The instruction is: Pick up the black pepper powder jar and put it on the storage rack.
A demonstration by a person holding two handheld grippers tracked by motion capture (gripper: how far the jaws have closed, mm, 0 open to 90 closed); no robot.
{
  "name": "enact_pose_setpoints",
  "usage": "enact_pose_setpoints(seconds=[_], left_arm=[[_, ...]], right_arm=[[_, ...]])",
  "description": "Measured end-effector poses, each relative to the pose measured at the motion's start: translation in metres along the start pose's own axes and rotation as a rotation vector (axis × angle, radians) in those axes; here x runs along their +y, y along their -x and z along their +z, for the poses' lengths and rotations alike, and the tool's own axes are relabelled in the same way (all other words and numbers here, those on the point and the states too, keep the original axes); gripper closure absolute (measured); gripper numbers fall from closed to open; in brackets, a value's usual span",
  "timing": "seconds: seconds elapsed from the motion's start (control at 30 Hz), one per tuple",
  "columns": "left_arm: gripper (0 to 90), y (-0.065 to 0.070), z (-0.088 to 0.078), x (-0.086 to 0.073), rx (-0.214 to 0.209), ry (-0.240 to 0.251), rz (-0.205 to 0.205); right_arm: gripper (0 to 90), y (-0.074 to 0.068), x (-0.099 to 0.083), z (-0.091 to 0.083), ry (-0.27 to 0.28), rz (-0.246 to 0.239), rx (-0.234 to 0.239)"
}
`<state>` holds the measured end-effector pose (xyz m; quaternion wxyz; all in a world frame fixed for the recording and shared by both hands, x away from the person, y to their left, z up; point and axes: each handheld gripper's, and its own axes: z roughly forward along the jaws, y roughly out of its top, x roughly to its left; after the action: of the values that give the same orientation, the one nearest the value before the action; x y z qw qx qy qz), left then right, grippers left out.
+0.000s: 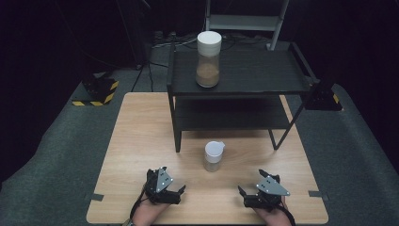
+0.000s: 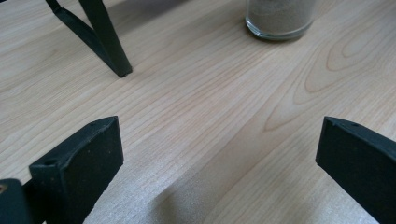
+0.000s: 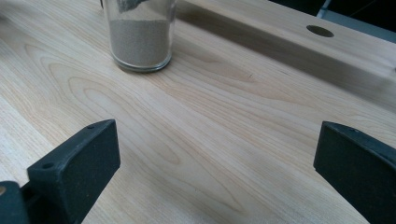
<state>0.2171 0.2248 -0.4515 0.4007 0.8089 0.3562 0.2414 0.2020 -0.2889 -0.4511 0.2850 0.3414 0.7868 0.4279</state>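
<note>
My left claw point(image 1: 165, 187) rests on the table point(image 1: 131, 141), jaws wide apart, empty. The small glass point(image 1: 213, 157) of sand stands ahead, between both claws, before the shelf point(image 1: 244, 70). My right claw point(image 1: 264, 190) gapes empty too; I'd approach level, centring the glass between the jaws

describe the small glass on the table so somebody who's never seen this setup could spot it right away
Start at the black shelf rack on the wooden table. In front of it, on the tabletop between the two grippers, stands the small glass, part full of sandy powder. Unlike the tall white-lidded jar on the top shelf, it is short and open.
</note>
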Motion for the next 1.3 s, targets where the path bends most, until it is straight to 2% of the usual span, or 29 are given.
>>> enact_pose_setpoints(seconds=[0.3,0.47,0.7,0.77,0.9,1.13,1.3], left_arm=[[1.0,0.001,0.0,-0.001,-0.002,0.004,0.006],[1.0,0.0,-0.001,-0.001,-0.009,0.005,0.005],[1.0,-0.001,-0.001,-0.001,-0.011,0.002,-0.002],[1.0,0.0,0.0,-0.001,-0.01,0.002,0.002],[1.0,0.0,-0.001,-0.001,-0.011,0.001,0.003],[1.0,-0.001,-0.001,-0.001,-0.012,0.004,0.005],[1.0,0.0,-0.001,-0.001,-0.014,0.004,0.009]], right_arm=[[0.0,-0.001,-0.001,0.0,0.004,-0.001,-0.003],[0.0,-0.003,-0.001,-0.003,0.024,-0.001,-0.007],[0.0,-0.006,0.004,-0.008,0.072,-0.006,0.016],[0.0,-0.009,0.003,-0.009,0.102,-0.017,0.016],[0.0,-0.01,0.006,-0.009,0.132,-0.001,0.04],[0.0,-0.011,0.017,-0.003,0.141,0.009,0.081],[0.0,-0.012,0.024,0.002,0.137,0.01,0.085]])
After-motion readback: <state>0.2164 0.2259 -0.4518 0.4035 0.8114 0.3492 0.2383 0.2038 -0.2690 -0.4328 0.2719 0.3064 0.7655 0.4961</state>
